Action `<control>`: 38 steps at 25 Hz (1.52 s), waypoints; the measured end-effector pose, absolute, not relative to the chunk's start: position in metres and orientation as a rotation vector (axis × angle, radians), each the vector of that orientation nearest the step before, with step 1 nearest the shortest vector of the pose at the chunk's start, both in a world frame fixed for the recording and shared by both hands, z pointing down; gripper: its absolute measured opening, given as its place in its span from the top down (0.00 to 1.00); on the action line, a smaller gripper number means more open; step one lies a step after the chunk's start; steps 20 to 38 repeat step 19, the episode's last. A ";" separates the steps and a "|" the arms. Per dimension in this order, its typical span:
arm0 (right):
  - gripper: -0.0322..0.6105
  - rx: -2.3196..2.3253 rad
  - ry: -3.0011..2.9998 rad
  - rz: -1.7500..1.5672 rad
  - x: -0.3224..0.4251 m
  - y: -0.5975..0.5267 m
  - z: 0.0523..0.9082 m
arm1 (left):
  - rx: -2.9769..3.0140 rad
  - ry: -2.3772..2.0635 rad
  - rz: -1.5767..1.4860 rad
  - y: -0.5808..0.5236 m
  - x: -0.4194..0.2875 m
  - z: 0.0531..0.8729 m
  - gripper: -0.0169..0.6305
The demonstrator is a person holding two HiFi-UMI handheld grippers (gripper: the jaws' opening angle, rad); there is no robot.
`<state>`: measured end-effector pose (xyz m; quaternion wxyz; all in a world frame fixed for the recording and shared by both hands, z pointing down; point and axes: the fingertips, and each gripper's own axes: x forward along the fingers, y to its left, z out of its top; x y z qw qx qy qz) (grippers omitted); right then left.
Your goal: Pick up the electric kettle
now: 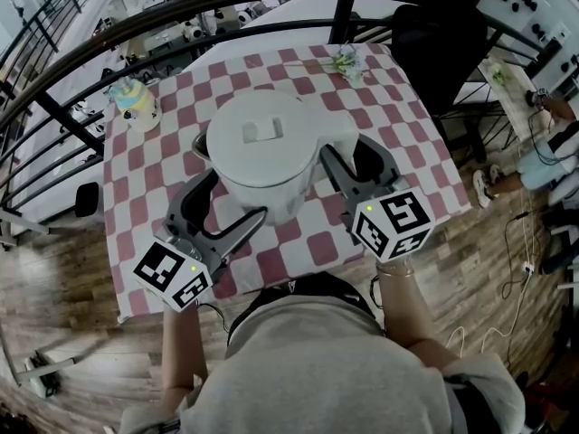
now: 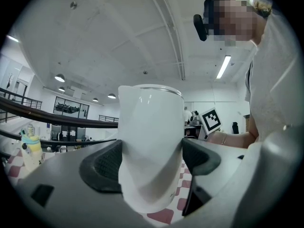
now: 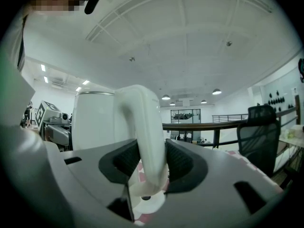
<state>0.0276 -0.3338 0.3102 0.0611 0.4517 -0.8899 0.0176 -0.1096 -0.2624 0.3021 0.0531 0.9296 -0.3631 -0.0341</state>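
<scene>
A white electric kettle (image 1: 262,147) with a flat lid stands in the middle of the red-and-white checked table (image 1: 398,116). My left gripper (image 1: 228,208) comes in from the near left and is shut on the kettle's narrow front part (image 2: 151,141), with both dark pads against its white sides. My right gripper (image 1: 353,164) comes in from the near right and is shut on the curved white handle (image 3: 145,127), which runs between its pads. The handle (image 1: 338,139) sticks out at the kettle's right. The kettle's underside is hidden, so I cannot tell whether it rests on the cloth.
A small pastel bottle (image 1: 134,99) stands at the table's far left corner, and a little flower bunch (image 1: 348,61) at its far edge. A black chair (image 1: 443,34) is behind the table on the right. A dark railing (image 1: 109,57) curves round the far side.
</scene>
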 end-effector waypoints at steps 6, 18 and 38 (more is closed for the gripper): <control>0.69 1.349 -2.705 0.089 0.028 -0.337 0.316 | 2.827 -1.118 -0.091 -0.265 -0.109 0.302 0.34; 0.69 1.301 -2.704 0.081 0.029 -0.343 0.319 | 2.812 -1.143 -0.075 -0.268 -0.106 0.306 0.34; 0.69 1.300 -2.706 0.083 0.029 -0.343 0.319 | 2.813 -1.143 -0.077 -0.268 -0.105 0.306 0.34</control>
